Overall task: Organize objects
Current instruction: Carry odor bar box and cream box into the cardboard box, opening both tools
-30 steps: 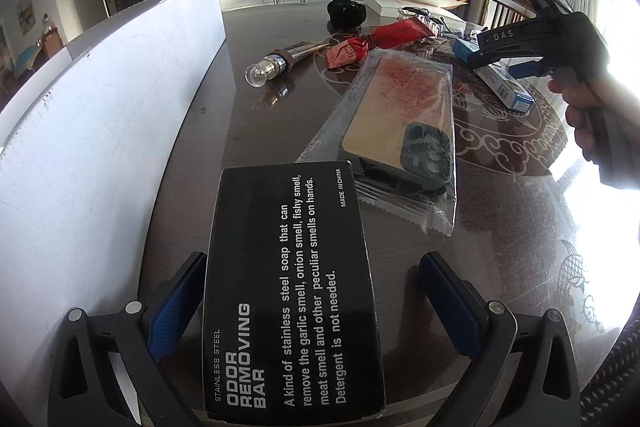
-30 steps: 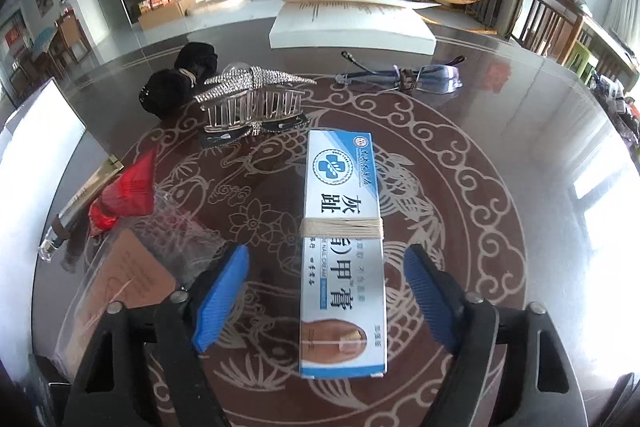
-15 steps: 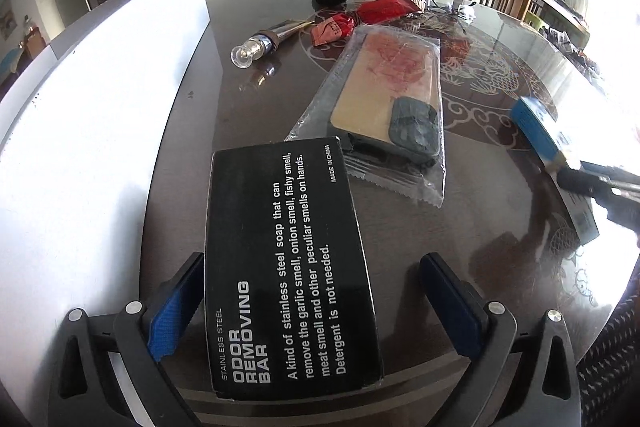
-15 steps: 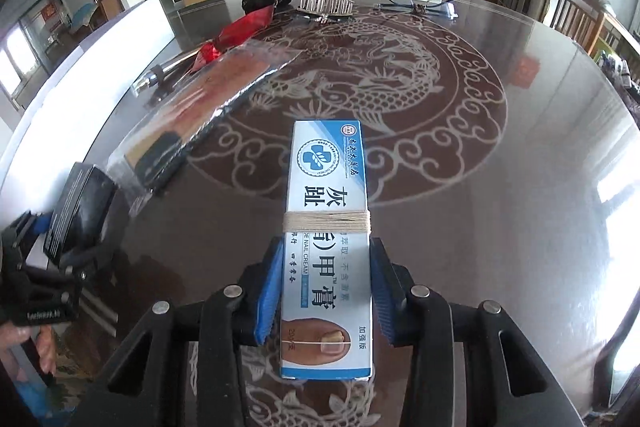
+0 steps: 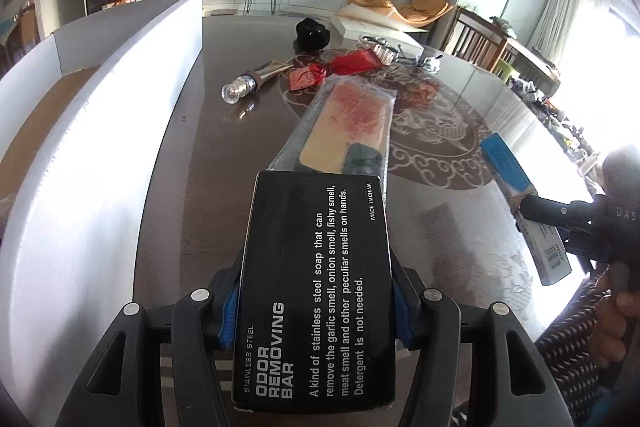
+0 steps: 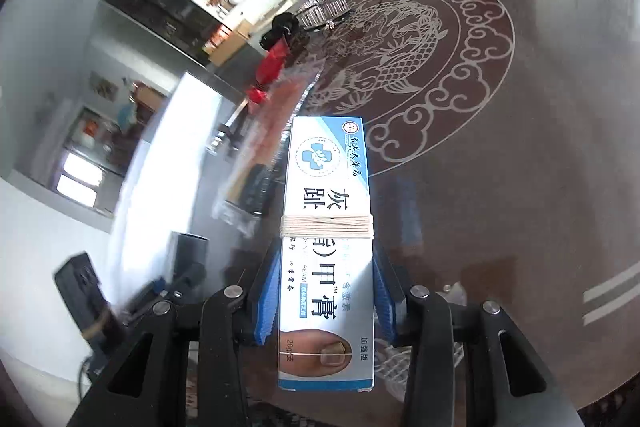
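Observation:
A black "odor removing bar" box lies lengthwise between the jaws of my left gripper. The jaws are closing and the blue pads press on both long sides; the box is raised a little off the dark table. My right gripper is shut on a blue-and-white cream box bound with a string band, held above the table. In the left wrist view that cream box and the right gripper's black fingers appear at the right edge, with a hand behind them.
A large open white carton runs along the table's left side. Ahead lie a bagged phone case, a tube, red packets, a black hair tie and a metal hair claw.
My left gripper went from wide open around the black box to shut on it and rose slightly. The right gripper closed on the cream box, carried it across the table and rolled.

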Tool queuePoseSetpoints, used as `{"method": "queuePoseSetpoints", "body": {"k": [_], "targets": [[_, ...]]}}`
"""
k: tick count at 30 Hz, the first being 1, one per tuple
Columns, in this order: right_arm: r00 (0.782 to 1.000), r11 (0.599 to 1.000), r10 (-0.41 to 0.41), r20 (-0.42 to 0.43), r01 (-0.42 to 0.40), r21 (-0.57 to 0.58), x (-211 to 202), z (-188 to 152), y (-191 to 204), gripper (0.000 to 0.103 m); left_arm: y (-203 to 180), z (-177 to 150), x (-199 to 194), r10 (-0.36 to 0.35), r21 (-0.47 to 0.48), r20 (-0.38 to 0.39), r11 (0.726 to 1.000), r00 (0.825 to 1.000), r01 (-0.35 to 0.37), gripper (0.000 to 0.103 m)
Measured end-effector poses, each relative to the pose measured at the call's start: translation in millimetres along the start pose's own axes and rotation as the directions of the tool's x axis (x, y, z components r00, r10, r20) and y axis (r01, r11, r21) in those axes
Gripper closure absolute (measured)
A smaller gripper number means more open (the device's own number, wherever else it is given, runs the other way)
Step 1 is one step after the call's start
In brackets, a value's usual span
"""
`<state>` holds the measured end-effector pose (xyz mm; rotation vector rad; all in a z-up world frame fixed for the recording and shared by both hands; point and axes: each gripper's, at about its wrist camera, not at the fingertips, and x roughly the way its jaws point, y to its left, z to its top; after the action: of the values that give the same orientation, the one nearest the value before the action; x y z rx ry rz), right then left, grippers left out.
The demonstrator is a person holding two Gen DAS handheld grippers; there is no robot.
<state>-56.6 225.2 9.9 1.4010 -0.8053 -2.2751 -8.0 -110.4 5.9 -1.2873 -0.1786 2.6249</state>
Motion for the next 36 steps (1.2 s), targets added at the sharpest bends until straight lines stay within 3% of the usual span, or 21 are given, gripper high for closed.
{"method": "queuePoseSetpoints", "body": {"k": [6, 10, 15, 18, 20, 23, 25, 26, 27, 28, 29, 30, 33, 36], "targets": [[0.989, 0.989, 0.149, -0.008, -0.149, -0.007, -6, -4, 50, 0.062, 14, 14, -60, -0.054, -0.037, 0.090, 0.998, 0.994, 0.058, 0.046], [0.974, 0.968, 0.225, -0.034, -0.227, -0.106, 4, -4, 118, 0.062, 47, 25, -108, -0.011, -0.077, 0.168, 0.997, 0.986, 0.024, 0.046], [0.947, 0.905, 0.294, -0.127, -0.318, -0.281, 40, -16, 227, 0.062, 109, 34, -146, 0.158, -0.144, 0.211, 0.981, 0.964, -0.129, 0.045], [0.937, 0.858, 0.288, -0.199, -0.345, -0.380, 79, -32, 291, 0.062, 155, 31, -150, 0.286, -0.200, 0.176, 0.947, 0.942, -0.250, 0.045], [0.933, 0.832, 0.263, -0.245, -0.348, -0.431, 110, -43, 323, 0.062, 187, 25, -142, 0.382, -0.236, 0.116, 0.907, 0.917, -0.348, 0.045], [0.936, 0.797, 0.199, -0.291, -0.327, -0.507, 158, -64, 359, 0.059, 228, 15, -112, 0.482, -0.237, -0.060, 0.844, 0.874, -0.481, 0.043], [0.945, 0.768, 0.090, -0.314, -0.267, -0.583, 191, -79, 373, 0.032, 242, 8, -98, 0.521, -0.232, -0.149, 0.808, 0.841, -0.541, 0.038], [0.948, 0.753, 0.057, -0.314, -0.247, -0.610, 201, -84, 374, 0.031, 244, 7, -99, 0.522, -0.246, -0.154, 0.802, 0.839, -0.545, 0.037], [0.954, 0.743, 0.042, -0.295, -0.228, -0.629, 202, -86, 373, 0.031, 244, 6, -103, 0.515, -0.263, -0.138, 0.804, 0.846, -0.533, 0.030], [0.964, 0.733, 0.040, -0.264, -0.208, -0.647, 198, -88, 371, 0.026, 241, 6, -108, 0.517, -0.280, -0.115, 0.802, 0.848, -0.527, 0.023], [0.974, 0.721, 0.046, -0.222, -0.186, -0.667, 189, -87, 366, 0.021, 238, 5, -113, 0.527, -0.290, -0.095, 0.797, 0.845, -0.530, 0.008], [0.984, 0.713, 0.045, -0.174, -0.153, -0.684, 180, -86, 360, 0.011, 234, 4, -118, 0.543, -0.300, -0.068, 0.789, 0.837, -0.537, 0.004], [0.999, 0.708, 0.037, -0.023, -0.042, -0.705, 150, -71, 327, 0.005, 218, 1, -125, 0.556, -0.318, -0.003, 0.787, 0.831, -0.528, 0.004], [0.993, 0.721, -0.008, 0.116, 0.086, -0.687, 117, -61, 280, 0.000, 193, 0, -132, 0.511, -0.322, 0.061, 0.823, 0.857, -0.468, 0.004]]}}
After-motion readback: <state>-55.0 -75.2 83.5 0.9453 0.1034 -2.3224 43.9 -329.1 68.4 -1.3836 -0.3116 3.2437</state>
